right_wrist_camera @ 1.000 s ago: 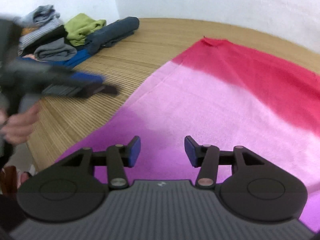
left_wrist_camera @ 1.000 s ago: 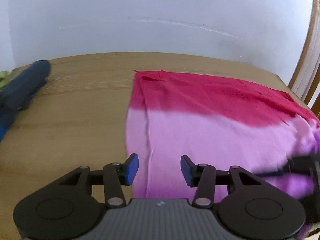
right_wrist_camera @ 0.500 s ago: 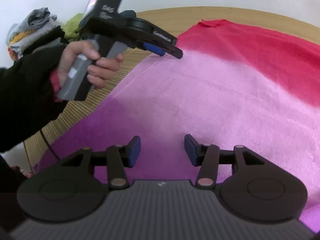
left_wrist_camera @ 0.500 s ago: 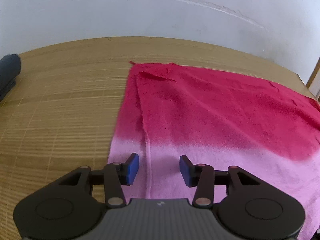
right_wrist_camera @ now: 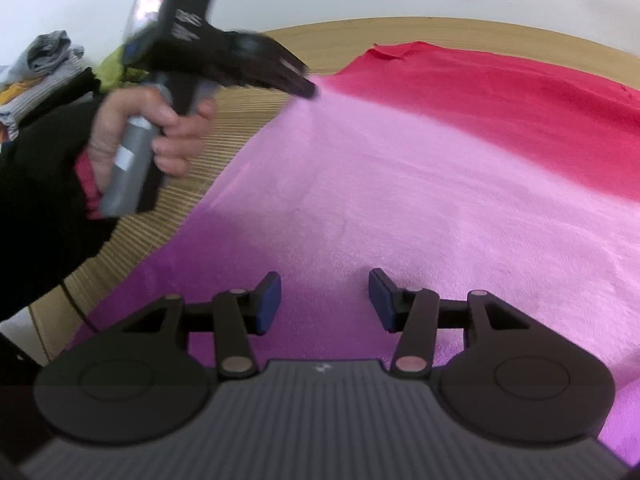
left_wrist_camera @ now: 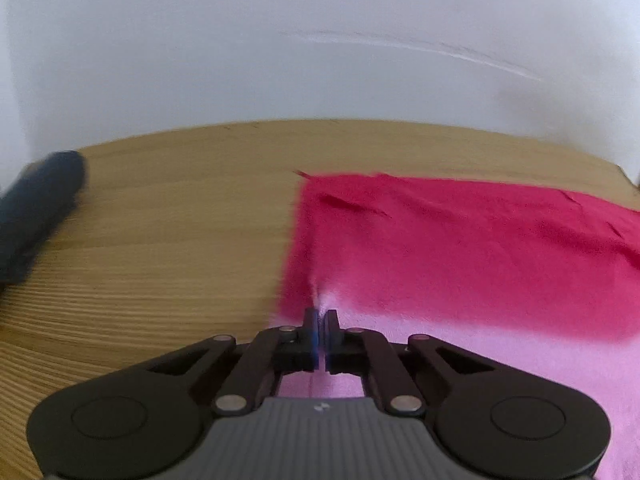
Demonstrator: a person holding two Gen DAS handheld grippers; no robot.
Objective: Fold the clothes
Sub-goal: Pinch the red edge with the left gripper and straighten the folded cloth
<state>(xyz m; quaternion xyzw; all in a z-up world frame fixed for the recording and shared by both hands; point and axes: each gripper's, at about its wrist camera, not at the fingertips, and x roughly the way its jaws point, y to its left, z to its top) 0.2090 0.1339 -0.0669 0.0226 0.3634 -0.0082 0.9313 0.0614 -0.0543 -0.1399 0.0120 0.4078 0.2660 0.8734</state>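
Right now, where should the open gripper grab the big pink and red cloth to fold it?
Probably the near purple edge. The cloth lies flat on the wooden table, so only its edges give the pads something to pinch. The right gripper hangs open over the purple part; I would slide low under that edge from the near side. The left gripper has just closed on the left edge.

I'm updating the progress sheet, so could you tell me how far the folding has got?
Done: a pile of clothes sits at the mat's far corner. In hand: the left hand-held gripper has just closed, pinching the pink-and-red cloth near its left edge. Left: the cloth lies flat, unfolded; the right hand-held gripper hangs open.
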